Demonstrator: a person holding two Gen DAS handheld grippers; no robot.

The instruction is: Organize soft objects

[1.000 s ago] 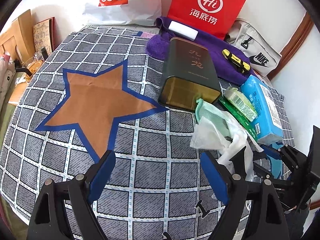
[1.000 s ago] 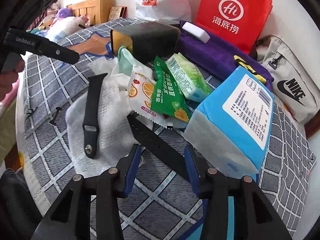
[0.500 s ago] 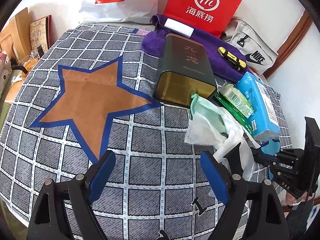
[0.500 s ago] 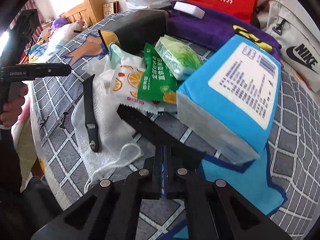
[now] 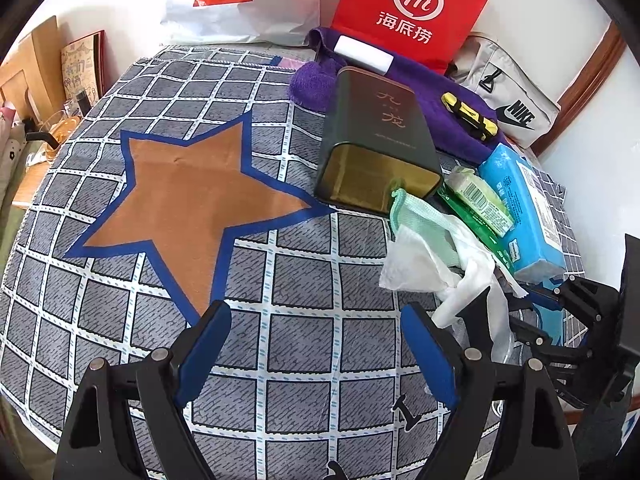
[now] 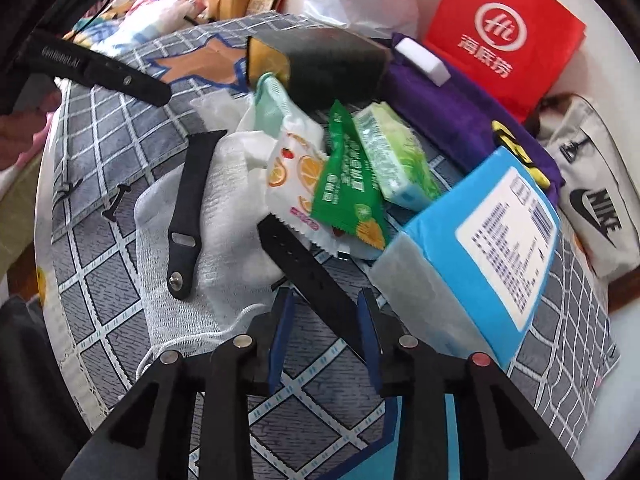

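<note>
— Starting with the left wrist view, what did it show?

— The left gripper (image 5: pixel 316 340) hung wide open and held nothing, over the grey checked cloth (image 5: pixel 280 344). A dark tin (image 5: pixel 380 152) lay on its side ahead; white gauze (image 5: pixel 424 264) and a blue tissue pack (image 5: pixel 524 216) crowded the right.

— And the right wrist view?

— The right gripper (image 6: pixel 326 336) stood partly open, the long black strap (image 6: pixel 316 280) lying between its fingers, not clamped. The strap's far end was tucked under the snack packets (image 6: pixel 320 184). A shorter strap (image 6: pixel 188 216) rested on the gauze (image 6: pixel 224 240), and the tissue pack (image 6: pixel 480 248) pressed close beside the right finger.
</note>
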